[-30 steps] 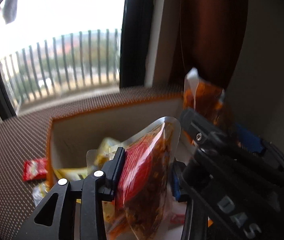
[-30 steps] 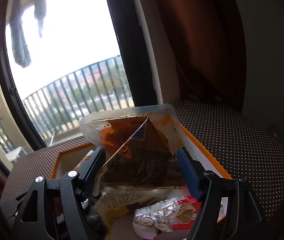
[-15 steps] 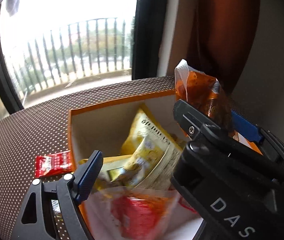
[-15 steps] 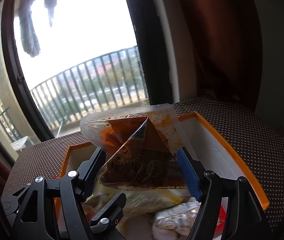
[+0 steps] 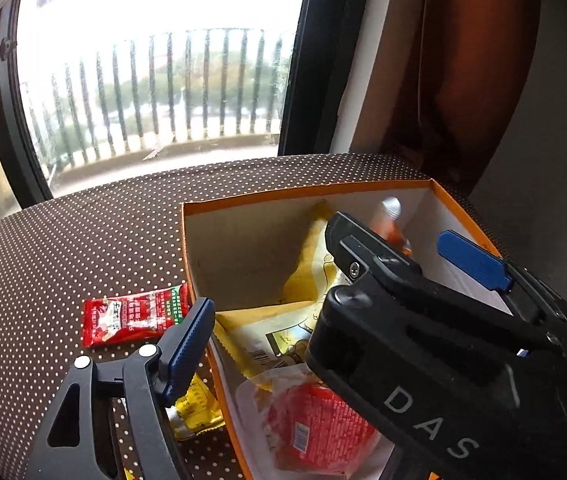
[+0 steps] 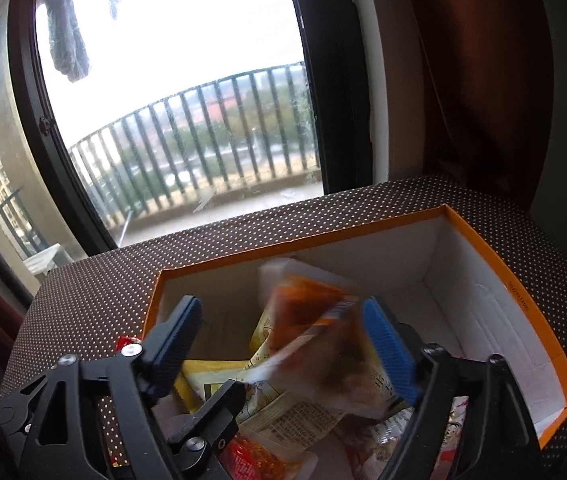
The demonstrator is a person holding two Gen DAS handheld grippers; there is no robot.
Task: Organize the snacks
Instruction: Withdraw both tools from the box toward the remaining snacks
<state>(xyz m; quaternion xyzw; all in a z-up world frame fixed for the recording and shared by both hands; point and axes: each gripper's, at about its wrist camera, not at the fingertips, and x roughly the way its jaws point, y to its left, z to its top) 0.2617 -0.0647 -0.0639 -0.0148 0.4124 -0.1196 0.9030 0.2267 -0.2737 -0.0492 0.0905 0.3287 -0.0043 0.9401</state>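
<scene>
Both hand-held grippers, left point(image 5: 323, 320) and right point(image 6: 283, 344), are spread wide over the orange box point(image 6: 523, 292). A blurred brown packet point(image 6: 315, 332) is seen between the right fingers (whether touched cannot be told). A red sachet point(image 5: 131, 316) lies on the desk point(image 5: 83, 240).

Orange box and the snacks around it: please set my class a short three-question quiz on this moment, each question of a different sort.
1. True or false: the red sachet lies inside the orange box.
2. Choose one. The right tongs are: A, shut on a yellow packet; B, open, with a blurred orange-brown packet between the jaws; C, out of view.
3. Fill the gap: the clear packet with red contents lies ___ the box.

Key: 1 false, it lies on the dotted cloth beside the box; 2 B; 3 inside.
</scene>
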